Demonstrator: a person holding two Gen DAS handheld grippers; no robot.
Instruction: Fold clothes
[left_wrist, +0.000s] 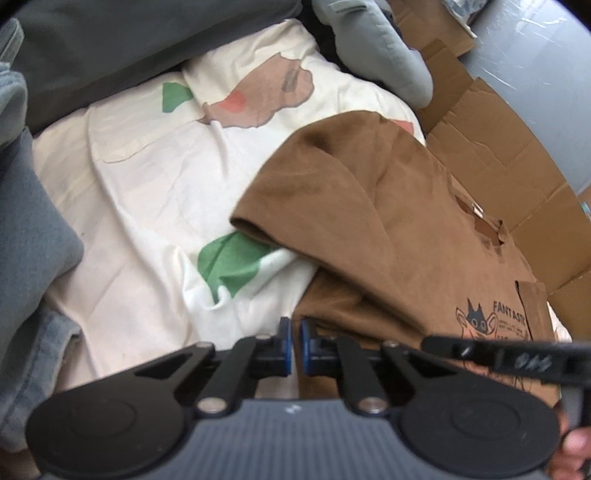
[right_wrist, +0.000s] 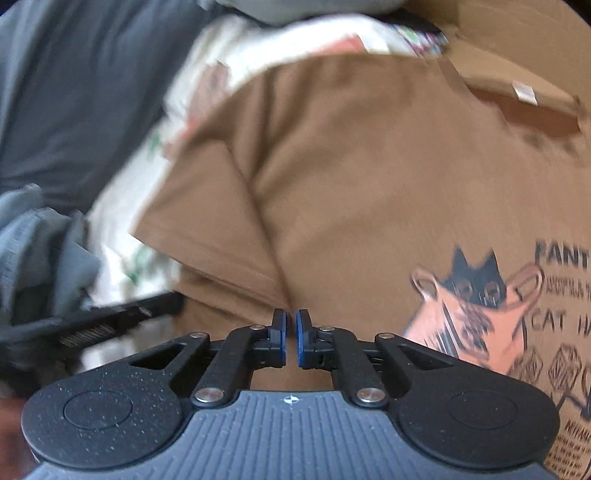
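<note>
Both grippers nearly closed at the near hem of the brown t-shirt. Left gripper pinches its near-left edge; right gripper clamps a fabric fold. Shirt lies over white printed cloth, cardboard to the right.

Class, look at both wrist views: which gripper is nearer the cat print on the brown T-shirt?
Right. The right gripper sits on the brown T-shirt just left of the cat print; the left gripper is at the shirt's edge, farther from it.
</note>
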